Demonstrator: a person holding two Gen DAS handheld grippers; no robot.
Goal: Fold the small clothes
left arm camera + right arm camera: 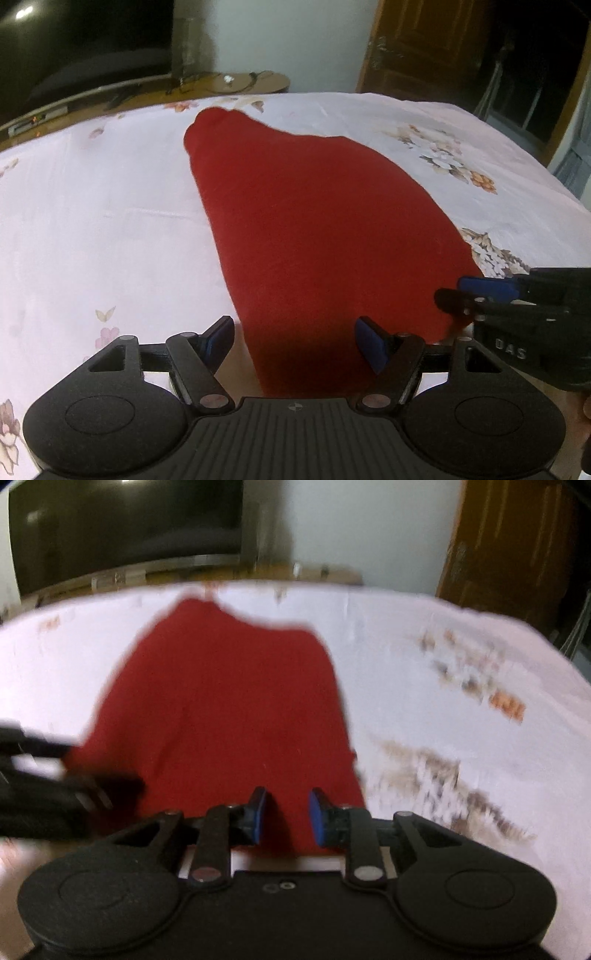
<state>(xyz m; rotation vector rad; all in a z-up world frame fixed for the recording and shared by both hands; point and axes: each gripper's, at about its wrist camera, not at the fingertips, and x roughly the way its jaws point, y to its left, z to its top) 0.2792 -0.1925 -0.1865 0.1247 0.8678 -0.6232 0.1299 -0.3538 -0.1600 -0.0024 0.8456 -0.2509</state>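
Observation:
A red garment point(314, 221) lies flat on the floral bedsheet point(92, 206), running from the near edge toward the far side. My left gripper point(295, 343) is open, its blue pads either side of the garment's near left edge. My right gripper point(454, 295) enters the left wrist view from the right, over the garment's near right corner. In the blurred right wrist view the right gripper point(284, 818) is partly open above the garment's point(221, 709) near hem, nothing between its pads. The left gripper point(92, 786) shows at the left there.
The bed's sheet point(443, 672) spreads wide on both sides of the garment. Beyond the far edge stand a dark television point(74, 48) on a wooden stand point(236, 83) and a wooden door point(424, 44) at the right.

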